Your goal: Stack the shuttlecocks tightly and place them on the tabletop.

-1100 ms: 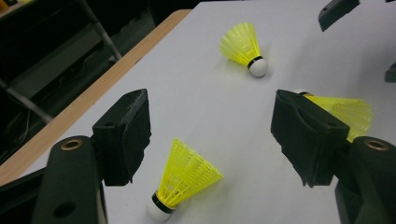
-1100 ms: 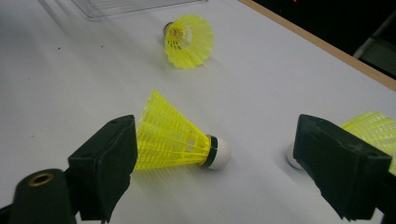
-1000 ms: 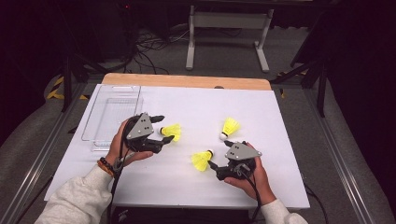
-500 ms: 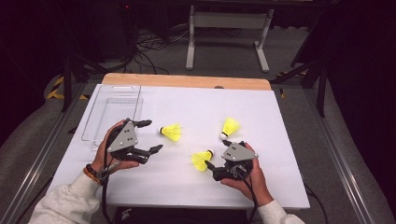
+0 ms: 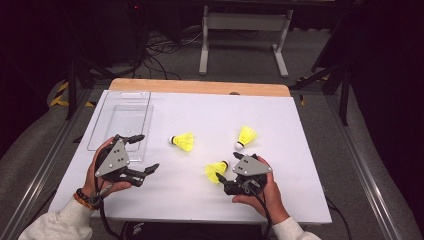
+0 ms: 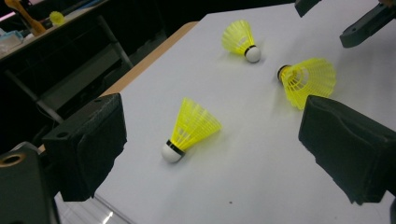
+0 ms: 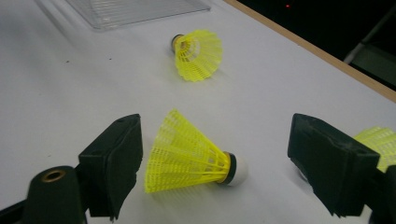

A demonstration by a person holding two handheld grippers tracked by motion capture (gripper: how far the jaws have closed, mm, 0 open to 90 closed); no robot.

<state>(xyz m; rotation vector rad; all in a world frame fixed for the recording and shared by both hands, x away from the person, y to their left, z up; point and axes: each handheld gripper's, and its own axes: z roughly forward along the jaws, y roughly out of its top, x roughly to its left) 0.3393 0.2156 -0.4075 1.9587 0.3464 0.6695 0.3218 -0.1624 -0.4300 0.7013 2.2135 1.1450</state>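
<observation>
Right now a person is sitting at a white table point(image 5: 300, 165) and holding a gripper in each hand.

Down by the near left side of the table, the left gripper point(image 5: 142, 154) is pointing to the right. Its jaws have just been opening, and they are standing wide apart with nothing between them. It is holding nothing. In the left gripper view, one yellow shuttlecock point(image 6: 189, 130) is lying on the table ahead of the jaws, well apart from them, with its white tip pointing toward the camera. In the high view this same shuttlecock point(image 5: 183, 141) is lying near the middle of the table, to the right of a clear plastic tray point(image 5: 120, 120).

Near the front edge, toward the right, the right gripper point(image 5: 222, 167) is pointing to the left. Its jaws have just been closing a little, but they are not pressing on anything. A second yellow shuttlecock point(image 7: 189, 154) is lying on its side between the two jaws. Its feather end is almost touching one jaw, and its white tip is well apart from the other jaw. So the gripper is sitting around it without gripping it. In the high view this shuttlecock point(image 5: 216, 171) is resting on the table just left of the right hand point(image 5: 267, 192).

A third shuttlecock point(image 5: 245, 136) is lying a little farther back on the table, just past the right gripper.
</observation>
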